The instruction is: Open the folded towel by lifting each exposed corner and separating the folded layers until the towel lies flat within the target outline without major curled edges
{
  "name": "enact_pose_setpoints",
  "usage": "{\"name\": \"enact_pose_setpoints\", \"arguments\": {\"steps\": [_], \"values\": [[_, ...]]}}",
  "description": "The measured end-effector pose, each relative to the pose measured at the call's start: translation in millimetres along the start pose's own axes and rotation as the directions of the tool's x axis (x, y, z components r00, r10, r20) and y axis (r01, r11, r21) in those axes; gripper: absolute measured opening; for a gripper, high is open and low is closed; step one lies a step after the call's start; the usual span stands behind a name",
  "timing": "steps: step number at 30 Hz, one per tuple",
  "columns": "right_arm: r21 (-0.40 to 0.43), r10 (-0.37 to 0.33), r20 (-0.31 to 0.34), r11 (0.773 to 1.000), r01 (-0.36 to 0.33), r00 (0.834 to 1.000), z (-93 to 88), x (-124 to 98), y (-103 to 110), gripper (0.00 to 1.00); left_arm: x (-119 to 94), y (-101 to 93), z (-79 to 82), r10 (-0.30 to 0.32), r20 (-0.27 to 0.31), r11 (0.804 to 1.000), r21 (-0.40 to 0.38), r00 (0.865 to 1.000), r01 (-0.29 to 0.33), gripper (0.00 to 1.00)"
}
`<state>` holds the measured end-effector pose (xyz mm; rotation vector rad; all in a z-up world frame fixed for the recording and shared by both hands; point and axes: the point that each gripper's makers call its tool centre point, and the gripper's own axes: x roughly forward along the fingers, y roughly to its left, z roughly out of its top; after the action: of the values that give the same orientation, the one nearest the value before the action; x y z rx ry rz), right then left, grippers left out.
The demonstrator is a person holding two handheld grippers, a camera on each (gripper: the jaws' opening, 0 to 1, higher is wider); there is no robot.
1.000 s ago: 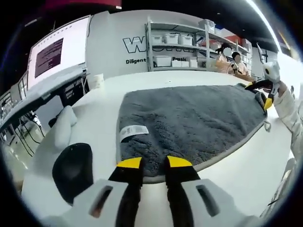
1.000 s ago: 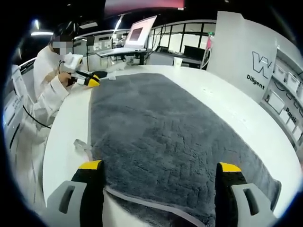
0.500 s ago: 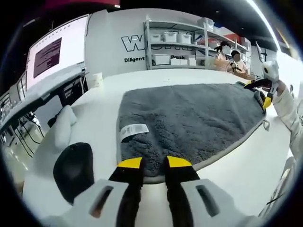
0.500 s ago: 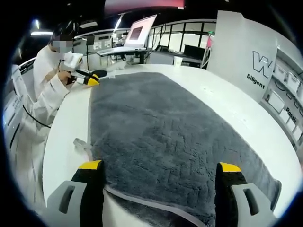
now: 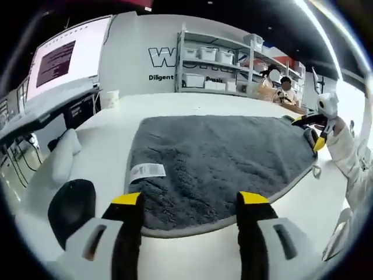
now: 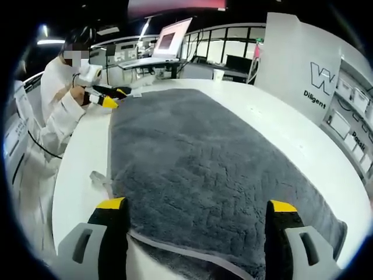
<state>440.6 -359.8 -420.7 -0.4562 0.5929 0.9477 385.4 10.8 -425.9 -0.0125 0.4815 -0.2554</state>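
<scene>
Left tongs (image 5: 190, 198) wide apart, holding nothing, tips just over the near hem of the towel (image 5: 221, 154). Right tongs (image 6: 197, 205) also wide, nothing held, tips above the opposite hem. Towel is gray, spread open across the white desk (image 5: 175, 105), looks flat from both ends. White label (image 5: 147, 171) lies on top near the left tongs; a small loop (image 6: 100, 178) sticks out from the edge by the right tongs.

Risks: the hem under the right tongs shows a thin second strip below it, so a layer may be tucked under there; closing on both layers would drag the towel instead of opening it. Pulling one end with the other free would slide the whole towel.

Hard to tell: no target outline can be made out on the desk. Corners nearest each pair of tongs are partly covered by the tongs themselves. A dark object (image 5: 71, 204) left of the towel is unidentifiable. Fisheye bends the far edges, so slight curl can't be judged.
</scene>
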Motion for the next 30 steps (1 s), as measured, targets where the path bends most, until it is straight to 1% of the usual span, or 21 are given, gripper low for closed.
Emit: {"name": "enact_pose_setpoints", "arguments": {"steps": [3,4,6,9,10,12,15,18,21,23,26,27,29,30], "values": [[0.001,0.000,-0.002,1.000,0.000,1.000,-0.2,0,-1,0.97,3,-3.5,0.0,-0.008,-0.007,1.000,0.003,1.000,0.008,0.81],[0.001,0.000,-0.001,1.000,0.000,1.000,-0.2,0,-1,0.97,6,-8.3,-0.2,-0.012,-0.015,1.000,0.010,1.000,0.012,0.85],[0.000,0.000,0.000,1.000,0.000,1.000,0.2,0,0,0.97,6,-11.0,0.1,-0.019,-0.015,1.000,0.014,1.000,0.019,0.93],[-0.001,0.001,0.002,1.000,-0.001,1.000,1.0,0,1,0.97,6,-19.5,0.8,-0.040,-0.017,0.999,0.024,0.999,0.040,0.99],[-0.004,0.004,0.004,1.000,-0.004,1.000,1.8,0,2,0.97,6,-22.0,2.2,-0.043,-0.013,0.998,0.038,0.999,0.043,0.99],[-0.016,0.018,0.012,1.000,-0.018,1.000,5.4,1,7,0.97,7,-25.8,3.2,-0.048,-0.014,0.998,0.040,0.999,0.049,0.99],[-0.031,0.060,0.048,0.998,-0.059,0.997,15.7,1,20,0.97,8,-33.0,4.4,-0.063,-0.011,0.997,0.049,0.998,0.063,0.99],[-0.049,0.079,0.063,0.996,-0.076,0.995,21.1,1,28,0.97,9,-39.9,2.3,-0.077,-0.019,0.996,0.045,0.997,0.077,0.99],[-0.066,0.101,0.080,0.993,-0.095,0.992,27.4,2,36,0.95,9,-42.4,-0.4,-0.080,-0.030,0.996,0.040,0.996,0.081,0.99],[-0.092,0.135,0.089,0.988,-0.127,0.987,31.8,4,48,0.91,7,-47.2,-3.2,-0.089,-0.044,0.995,0.040,0.995,0.091,0.99],[-0.100,0.156,0.088,0.984,-0.147,0.984,34.0,8,57,0.87,4,-51.8,-2.7,-0.094,-0.043,0.994,0.046,0.995,0.095,0.99],[-0.113,0.177,0.083,0.979,-0.167,0.981,34.4,10,65,0.84,1,-54.0,-2.2,-0.095,-0.044,0.994,0.052,0.994,0.097,0.99],[-0.131,0.213,0.082,0.971,-0.202,0.974,35.3,13,76,0.77,-2,-56.1,-1.2,-0.096,-0.044,0.994,0.056,0.994,0.098,0.99],[-0.141,0.239,0.084,0.964,-0.226,0.967,36.3,14,83,0.73,-3,-56.7,-0.5,-0.096,-0.042,0.994,0.056,0.995,0.098,0.99]]}}
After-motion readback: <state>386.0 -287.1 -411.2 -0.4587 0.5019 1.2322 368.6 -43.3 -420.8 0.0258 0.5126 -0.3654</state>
